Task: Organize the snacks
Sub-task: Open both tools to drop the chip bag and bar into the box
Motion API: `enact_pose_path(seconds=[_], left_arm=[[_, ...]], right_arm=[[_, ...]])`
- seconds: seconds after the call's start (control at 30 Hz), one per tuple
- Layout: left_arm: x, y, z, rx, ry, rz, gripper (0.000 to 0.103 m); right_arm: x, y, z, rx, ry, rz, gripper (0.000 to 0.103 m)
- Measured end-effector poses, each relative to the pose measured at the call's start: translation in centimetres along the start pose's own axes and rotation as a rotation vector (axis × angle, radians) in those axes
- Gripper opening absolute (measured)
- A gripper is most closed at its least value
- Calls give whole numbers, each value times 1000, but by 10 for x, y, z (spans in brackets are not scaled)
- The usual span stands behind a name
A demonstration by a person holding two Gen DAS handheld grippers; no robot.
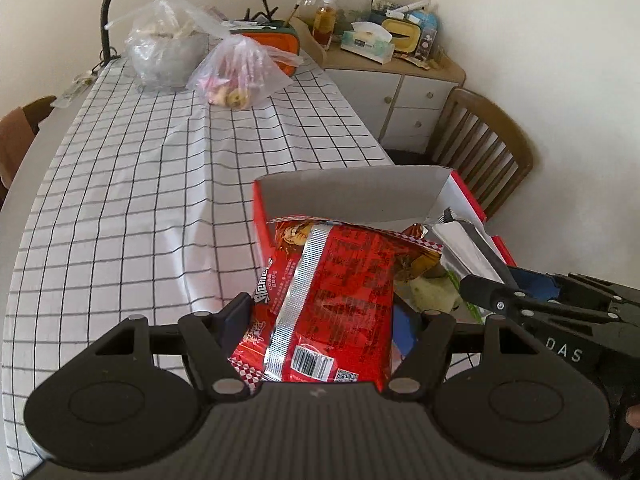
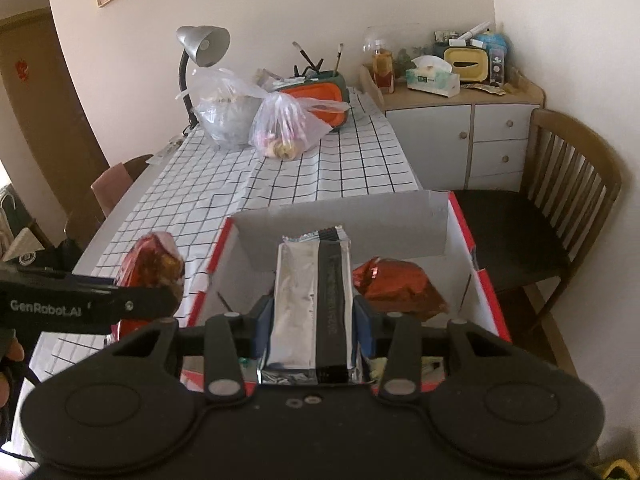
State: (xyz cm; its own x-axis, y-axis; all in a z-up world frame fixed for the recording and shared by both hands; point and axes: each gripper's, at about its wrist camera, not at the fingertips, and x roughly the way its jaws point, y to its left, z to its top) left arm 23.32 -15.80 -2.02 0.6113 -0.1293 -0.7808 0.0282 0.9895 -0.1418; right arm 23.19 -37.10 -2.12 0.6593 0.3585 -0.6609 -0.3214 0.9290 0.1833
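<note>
**Meanwhile, two snack packs held over the red carton**

Largest in both views is the table (image 1: 132,184), draped in a white cloth with a black grid. At the two o'clock corner of the right wrist view a wooden chair (image 2: 568,184) stands beside a white cabinet (image 2: 472,140) whose top is crowded with a tissue box and jars. On the table's near edge, at about four o'clock in the left wrist view, sits the open red cardboard box (image 1: 468,192), white inside, with a grey flap raised on its far side. Toward twelve o'clock on the cloth lie two clear plastic bags (image 1: 236,72) of goods, an orange and green case behind them, and a silver gooseneck lamp (image 2: 202,46) at eleven o'clock.

The left gripper (image 1: 320,316) clamps a red snack bag (image 1: 340,280), barcode side up, its far end reaching over the box's near left wall. The right gripper (image 2: 312,312) pinches a silver foil pack (image 2: 296,292) with a dark stripe; the pack hangs above the box interior. Inside the box, at two o'clock from the foil pack, rests a crumpled red foil bag (image 2: 400,284), and other small packets lie below, too hidden to name. A person's fingers show at the left edge of the right wrist view.
</note>
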Motion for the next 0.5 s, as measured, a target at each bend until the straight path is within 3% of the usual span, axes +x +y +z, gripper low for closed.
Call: enact_pose_path(seconds=[0.5], left_arm=[[81, -37, 34, 19, 99, 114, 71]], right_arm=[[59, -20, -8, -159, 138, 44, 41]])
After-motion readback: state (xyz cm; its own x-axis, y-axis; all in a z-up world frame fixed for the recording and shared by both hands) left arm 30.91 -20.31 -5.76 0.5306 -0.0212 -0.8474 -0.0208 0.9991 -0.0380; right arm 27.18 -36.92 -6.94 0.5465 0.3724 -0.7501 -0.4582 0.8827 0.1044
